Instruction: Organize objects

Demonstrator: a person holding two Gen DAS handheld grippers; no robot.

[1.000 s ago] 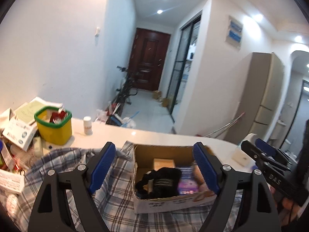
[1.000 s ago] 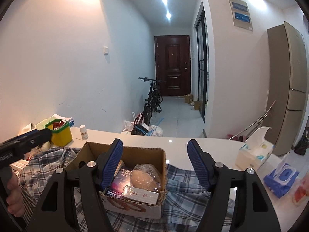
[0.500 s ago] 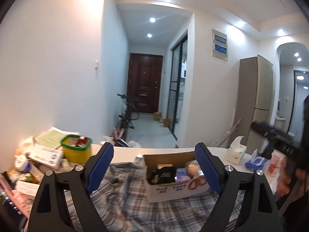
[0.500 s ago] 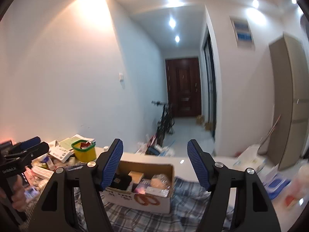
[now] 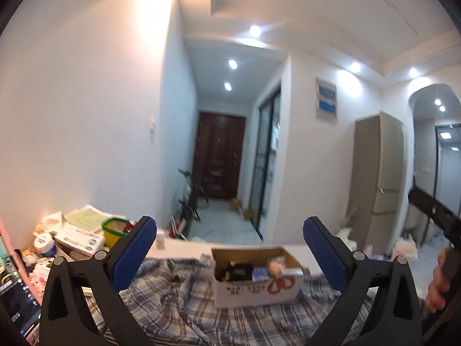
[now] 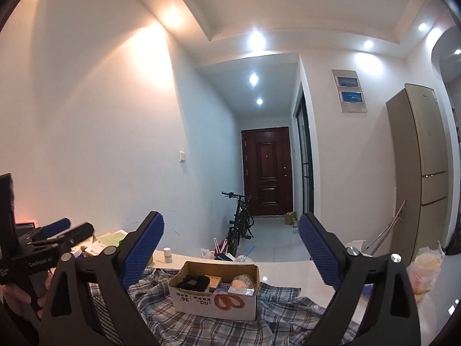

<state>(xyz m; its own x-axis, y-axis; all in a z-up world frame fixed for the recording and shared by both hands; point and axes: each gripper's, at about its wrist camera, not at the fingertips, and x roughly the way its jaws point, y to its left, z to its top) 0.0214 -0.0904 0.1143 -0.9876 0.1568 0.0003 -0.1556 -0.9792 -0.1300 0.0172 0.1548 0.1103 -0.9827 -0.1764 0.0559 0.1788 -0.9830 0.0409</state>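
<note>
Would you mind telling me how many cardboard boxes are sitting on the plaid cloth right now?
1. The open cardboard box sits on the plaid cloth, in the middle of the table ahead of both grippers. Clutter at the table's left end may hide others.

Open cardboard box (image 6: 214,302) of small items on plaid cloth (image 6: 201,328)

1 cardboard box (image 6: 214,302) on 1 plaid cloth (image 6: 201,325) on 1 table (image 6: 288,271). Inside box: 1 black item (image 6: 193,282), 1 tan packet (image 6: 211,281), 1 round wrapped thing (image 6: 242,282), about 2 flat cartons; exact count unclear. 1 small white bottle (image 6: 167,254). 1 yellow bin (image 5: 113,230) with green rim. 1 white jar (image 5: 44,243). 1 bicycle (image 6: 240,225). 1 dark door (image 6: 266,170). 1 fridge (image 6: 426,173). 2 grippers, 2 blue-padded fingers (image 6: 144,249) each, nothing between. Loose clutter at left: too blurred to count.
</note>
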